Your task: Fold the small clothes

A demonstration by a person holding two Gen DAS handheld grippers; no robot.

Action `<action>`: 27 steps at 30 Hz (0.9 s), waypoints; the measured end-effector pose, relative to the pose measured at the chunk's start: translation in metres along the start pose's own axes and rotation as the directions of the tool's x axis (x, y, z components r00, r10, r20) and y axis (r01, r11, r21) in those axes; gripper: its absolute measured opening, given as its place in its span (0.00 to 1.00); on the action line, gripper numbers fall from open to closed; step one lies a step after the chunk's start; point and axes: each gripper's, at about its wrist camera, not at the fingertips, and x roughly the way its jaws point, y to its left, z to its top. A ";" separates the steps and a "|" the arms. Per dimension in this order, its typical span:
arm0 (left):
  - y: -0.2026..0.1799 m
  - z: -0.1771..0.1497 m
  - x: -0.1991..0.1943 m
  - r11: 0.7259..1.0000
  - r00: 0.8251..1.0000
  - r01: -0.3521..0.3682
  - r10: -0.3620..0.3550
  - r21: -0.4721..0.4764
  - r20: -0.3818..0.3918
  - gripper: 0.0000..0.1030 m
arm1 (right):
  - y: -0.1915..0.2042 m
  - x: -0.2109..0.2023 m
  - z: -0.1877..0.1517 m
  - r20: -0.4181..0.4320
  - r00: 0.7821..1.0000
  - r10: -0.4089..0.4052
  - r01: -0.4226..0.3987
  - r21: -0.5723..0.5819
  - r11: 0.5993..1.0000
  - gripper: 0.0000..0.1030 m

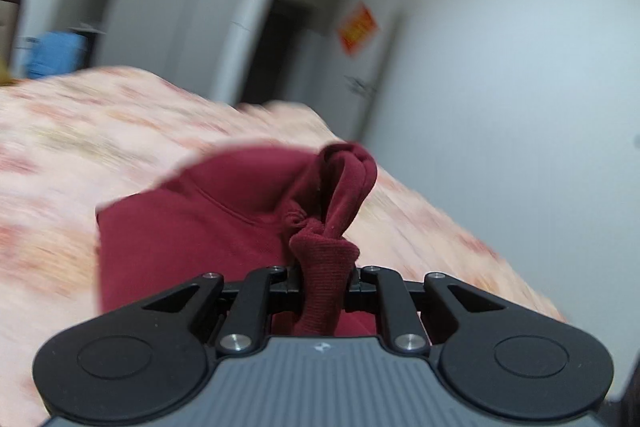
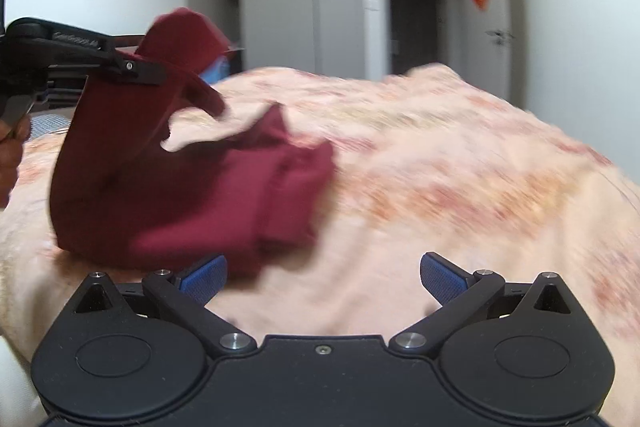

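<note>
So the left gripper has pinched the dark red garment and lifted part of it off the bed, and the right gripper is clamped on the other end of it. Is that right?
Not quite. The right gripper is open and holds nothing; the right wrist view shows its blue pads spread apart over the bedspread. The rest stands: the left gripper has pinched the dark red garment and lifted part of it.

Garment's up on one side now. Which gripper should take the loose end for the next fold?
Right, probably. The right gripper is open and empty, with the dark red garment's drooping end just ahead of its left pad. The left gripper is already shut on a bunched cuff.
</note>
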 end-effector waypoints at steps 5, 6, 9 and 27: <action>-0.035 -0.040 0.029 0.994 0.989 0.032 -0.017 0.100 -0.146 0.15 | -0.020 -0.007 -0.013 -0.017 0.999 -0.046 0.046 0.010 0.999 1.00; -0.039 -0.046 0.029 0.993 0.988 0.030 -0.012 0.114 -0.156 0.15 | -0.024 -0.008 -0.014 -0.019 0.998 -0.052 0.053 0.014 0.999 1.00; -0.035 -0.053 0.030 0.990 0.986 0.022 0.002 0.140 -0.169 0.16 | -0.031 -0.008 -0.019 -0.020 0.998 -0.063 0.063 0.028 0.998 1.00; -0.001 -0.033 -0.022 0.994 0.989 -0.037 0.022 -0.103 -0.149 0.99 | -0.030 -0.008 -0.005 0.025 0.997 -0.069 0.065 0.133 0.989 1.00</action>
